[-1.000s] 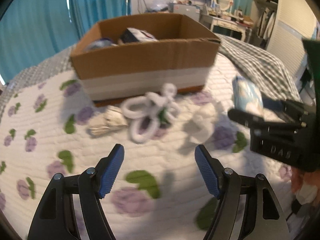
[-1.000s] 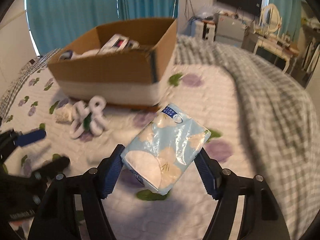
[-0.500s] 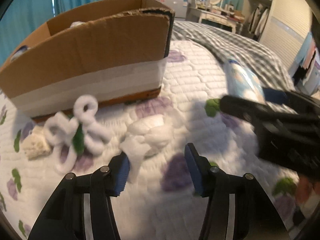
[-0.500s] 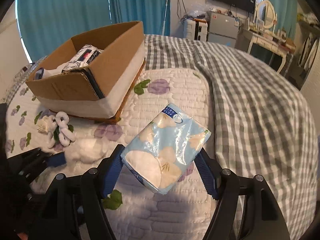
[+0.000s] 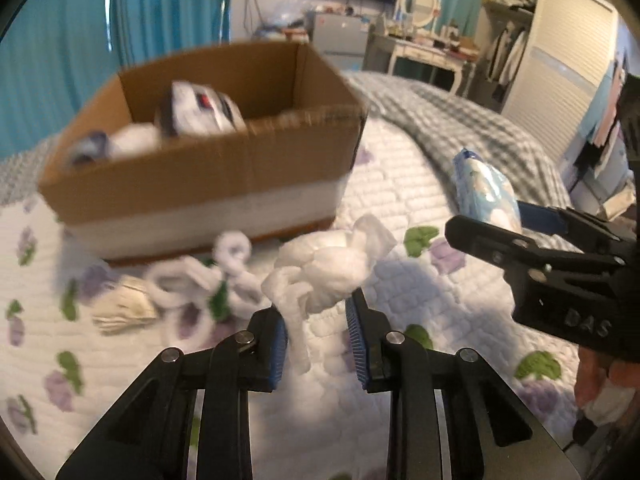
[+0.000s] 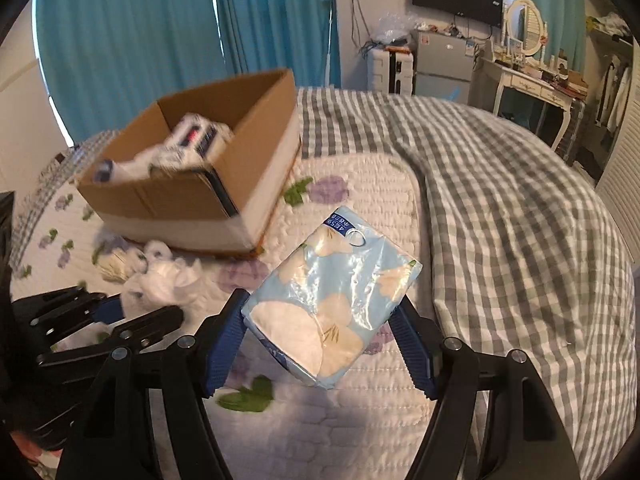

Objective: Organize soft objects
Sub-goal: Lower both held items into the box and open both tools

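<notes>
My left gripper [image 5: 318, 326] is shut on a crumpled white cloth [image 5: 326, 268] and holds it above the quilt, in front of the cardboard box [image 5: 208, 178]. The cloth also shows in the right wrist view [image 6: 168, 284]. My right gripper [image 6: 322, 344] is shut on a light blue tissue pack [image 6: 332, 308], right of the box [image 6: 240, 168]. The pack shows in the left wrist view [image 5: 486, 192] too. The box holds a printed pack [image 5: 200, 108] and white soft items. A white looped toy [image 5: 200, 276] and a beige cloth [image 5: 124, 310] lie before the box.
The box stands on a white quilt with purple flowers [image 5: 452, 292]. A grey checked blanket [image 6: 500, 200] covers the bed's right side. Teal curtains [image 6: 160, 40], a dresser with mirror [image 6: 532, 68] and a small fridge stand behind.
My left gripper has closed on the white cloth and lifted it off the quilt toward the box. The right gripper keeps holding the tissue pack, now nearer the box.
</notes>
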`<state>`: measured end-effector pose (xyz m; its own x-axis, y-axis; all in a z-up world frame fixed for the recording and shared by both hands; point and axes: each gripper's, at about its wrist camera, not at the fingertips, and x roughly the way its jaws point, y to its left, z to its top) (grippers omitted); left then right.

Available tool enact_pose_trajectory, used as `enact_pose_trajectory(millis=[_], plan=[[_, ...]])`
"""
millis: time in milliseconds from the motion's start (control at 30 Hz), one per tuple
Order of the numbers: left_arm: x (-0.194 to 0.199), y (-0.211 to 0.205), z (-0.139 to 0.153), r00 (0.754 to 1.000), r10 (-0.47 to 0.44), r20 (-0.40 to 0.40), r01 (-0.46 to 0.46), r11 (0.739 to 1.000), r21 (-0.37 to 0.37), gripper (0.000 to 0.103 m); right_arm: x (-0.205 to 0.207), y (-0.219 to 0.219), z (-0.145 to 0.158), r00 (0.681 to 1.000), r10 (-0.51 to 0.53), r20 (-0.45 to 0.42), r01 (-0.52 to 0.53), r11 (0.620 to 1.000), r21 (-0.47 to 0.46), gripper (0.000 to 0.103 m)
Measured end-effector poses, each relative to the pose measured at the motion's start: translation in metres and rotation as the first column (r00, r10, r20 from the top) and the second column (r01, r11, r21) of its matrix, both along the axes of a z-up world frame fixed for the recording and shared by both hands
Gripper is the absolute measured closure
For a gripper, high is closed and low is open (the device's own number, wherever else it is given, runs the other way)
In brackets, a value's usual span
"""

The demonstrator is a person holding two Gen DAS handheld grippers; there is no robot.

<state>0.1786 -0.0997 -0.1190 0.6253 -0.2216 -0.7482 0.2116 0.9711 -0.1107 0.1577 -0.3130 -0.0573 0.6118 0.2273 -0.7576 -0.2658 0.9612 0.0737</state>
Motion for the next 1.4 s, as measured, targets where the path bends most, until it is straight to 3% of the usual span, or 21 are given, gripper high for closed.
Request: enact_pose_trajectory(millis=[433, 733, 1000, 1233, 1400], plan=[[-0.059, 0.065, 0.105, 0.982, 0.043, 0.185, -0.038, 0.999, -0.03, 0.077, -0.058, 0.059, 0.136, 0.976, 0.065, 0.206, -0.057, 0.998, -0.041, 0.032], [-0.04, 0.097, 0.145, 0.962, 0.079, 0.261, -0.075, 0.997, -0.026, 0.077, -0.056, 0.103, 0.18, 0.954, 0.123, 0.272, -0.12, 0.992, -0.028, 0.032], [0.029, 0.118, 0.131, 0.964, 0.089, 0.252, -0.092, 0.996, 0.0, 0.077, 0.012, 0.133, 0.167, 0.955, 0.143, 0.26, -0.142, 0.99, -0.024, 0.032], [0.105, 0.116, 0.089, 0.971, 0.061, 0.232, -0.081, 0.994, 0.078, 0.077, 0.088, 0.143, 0.11, 0.968, 0.13, 0.214, -0.132, 0.991, -0.005, 0.031], [0.143, 0.12, 0.056, 0.977, 0.033, 0.212, -0.05, 0.996, 0.072, 0.075, 0.124, 0.148, 0.072, 0.969, 0.154, 0.192, -0.155, 0.988, -0.008, 0.028]])
